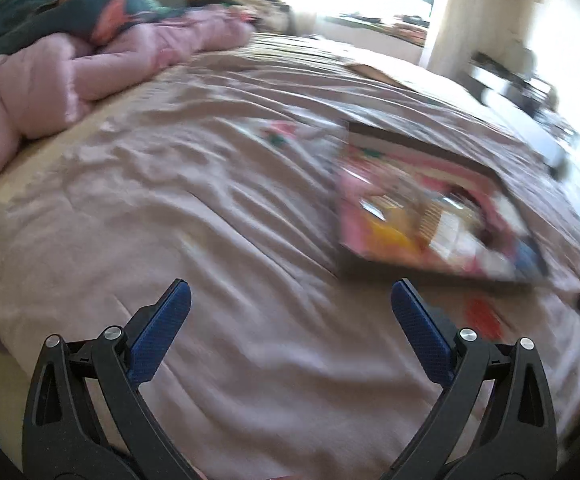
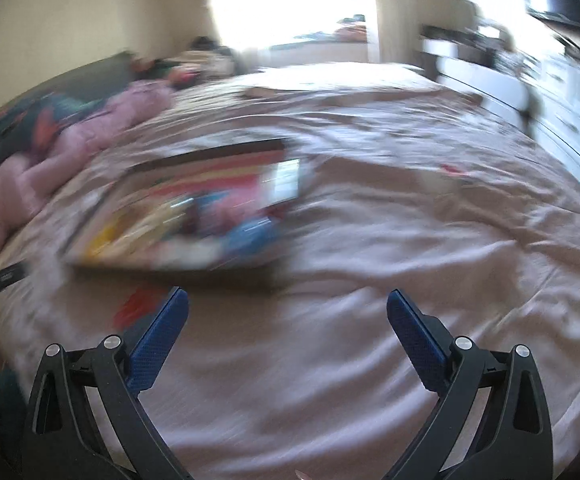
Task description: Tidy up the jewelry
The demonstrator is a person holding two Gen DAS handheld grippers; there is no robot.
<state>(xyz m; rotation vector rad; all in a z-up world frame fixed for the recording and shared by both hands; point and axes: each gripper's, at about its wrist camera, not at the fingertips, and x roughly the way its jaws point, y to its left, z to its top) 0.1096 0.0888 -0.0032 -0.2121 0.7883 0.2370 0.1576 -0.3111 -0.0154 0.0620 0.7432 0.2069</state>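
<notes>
Bed [image 1: 209,220]: your surface, wrinkled pink cover.
On it: flat colourful tray [image 1: 430,216], blurred; bunched pink quilt [image 1: 89,68] at far edge.

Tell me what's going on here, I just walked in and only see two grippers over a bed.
Nothing is being handled yet. The left gripper and right gripper both hang over the wrinkled pink bedspread, jaws wide apart and empty. A flat, colourful open tray with a dark rim lies on the bed ahead of them, too blurred to tell its contents. A crumpled pink quilt is bunched along the far side.
</notes>
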